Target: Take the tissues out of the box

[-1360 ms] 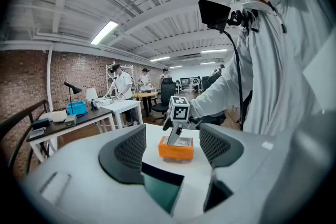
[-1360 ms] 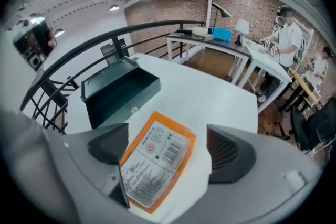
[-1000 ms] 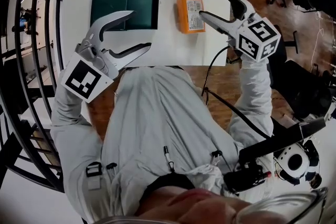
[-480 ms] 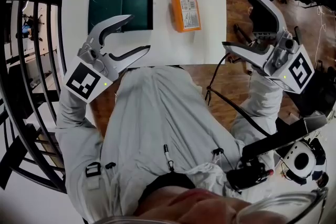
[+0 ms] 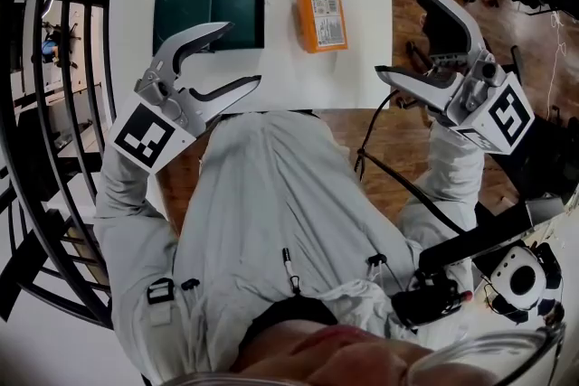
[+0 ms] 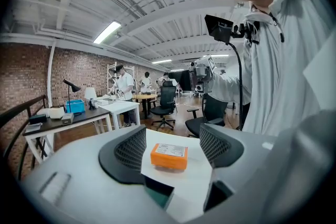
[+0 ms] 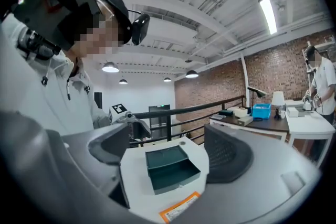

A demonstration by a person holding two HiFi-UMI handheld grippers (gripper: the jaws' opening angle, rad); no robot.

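The left gripper (image 5: 241, 55) and the right gripper (image 5: 398, 30) both have their jaws wide open and hold nothing. On the white table (image 5: 280, 81) the green box (image 5: 237, 4) lies open and empty. The orange tissue pack (image 5: 321, 20) sits beside it, not touching. Only the left gripper view shows office chairs (image 6: 167, 105) far behind.

Bench (image 5: 362, 41) is bare along near edge and right edge. Open green box (image 5: 210, 3) blocks left side, orange pack (image 5: 321, 20) mid-bench, gap between them. Black railing (image 5: 90, 59) hems left edge.
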